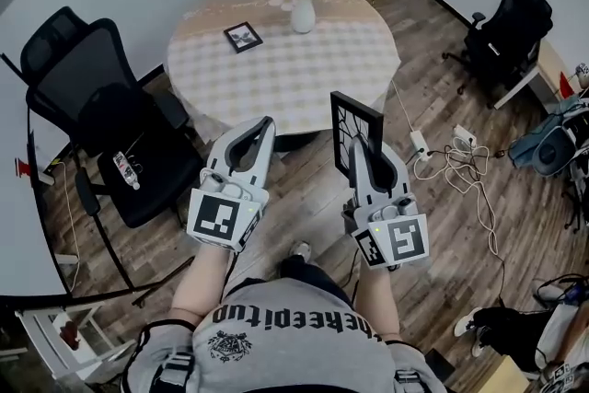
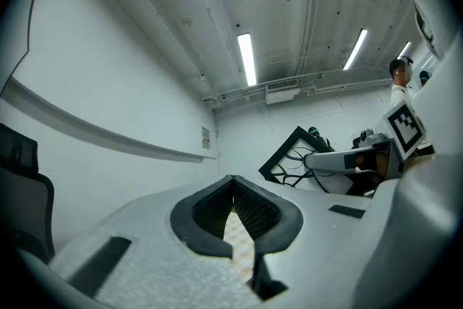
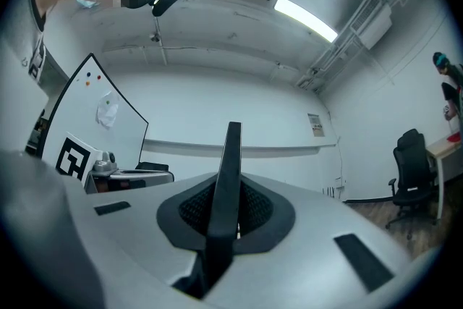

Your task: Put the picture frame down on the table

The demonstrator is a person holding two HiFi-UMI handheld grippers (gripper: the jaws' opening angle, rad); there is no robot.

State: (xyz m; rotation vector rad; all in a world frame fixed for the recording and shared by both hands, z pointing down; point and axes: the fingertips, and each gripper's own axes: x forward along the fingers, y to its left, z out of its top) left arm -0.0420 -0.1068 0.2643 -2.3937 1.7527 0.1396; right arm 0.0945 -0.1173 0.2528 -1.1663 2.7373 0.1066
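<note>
A black picture frame (image 1: 355, 122) with a dark line pattern stands upright, and my right gripper (image 1: 360, 144) is shut on its lower edge. In the right gripper view the frame (image 3: 227, 177) shows edge-on between the jaws. It is held in the air over the wooden floor, just short of the near edge of the round table (image 1: 276, 83), which has a checked cloth. My left gripper (image 1: 264, 126) is beside it on the left, shut with nothing in it. The left gripper view shows the frame (image 2: 293, 154) off to the right.
A white vase of flowers (image 1: 304, 6) and a small framed picture (image 1: 243, 36) lying flat are on the far half of the table. A black office chair (image 1: 101, 106) stands on the left and another (image 1: 506, 32) on the right. Cables and a power strip (image 1: 451, 154) lie on the floor.
</note>
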